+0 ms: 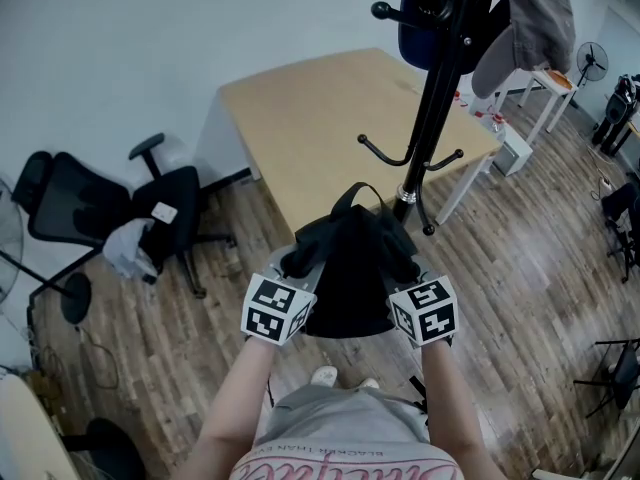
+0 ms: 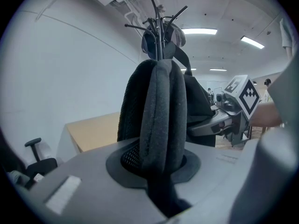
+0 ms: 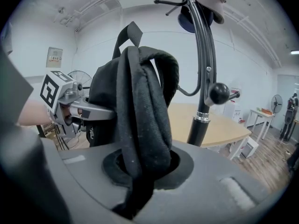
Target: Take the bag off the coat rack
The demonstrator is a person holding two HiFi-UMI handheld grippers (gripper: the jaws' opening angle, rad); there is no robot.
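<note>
Floorboards [image 1: 520, 268] of streaky grey-brown wood run under everything. On them stands a table [image 1: 320, 118] with a smooth, pale wooden top, rounded corners and white legs. At its near edge rises the coat rack [image 1: 437, 88], a slim glossy black metal pole with upcurved hooks that end in round knobs. A dark blue item [image 1: 420, 28] and a limp grey garment [image 1: 530, 23] hang from its upper hooks. To the left sits a black office chair [image 1: 100, 208] with a mesh-like back.

The bag [image 1: 350, 278] is a black backpack of soft matte fabric, slumped and creased, with a flat webbing loop standing up at its top. It hangs between the two tongs, in front of the rack's foot. In the right gripper view a clear gap separates it from the pole and the knobbed hook.

The left tongs [image 2: 159, 171] are clenched on one thick, padded, felt-textured shoulder strap [image 2: 161, 106]. The right tongs [image 3: 140, 171] are clenched on the other strap [image 3: 140, 106], which is bunched and folded over itself above them.
</note>
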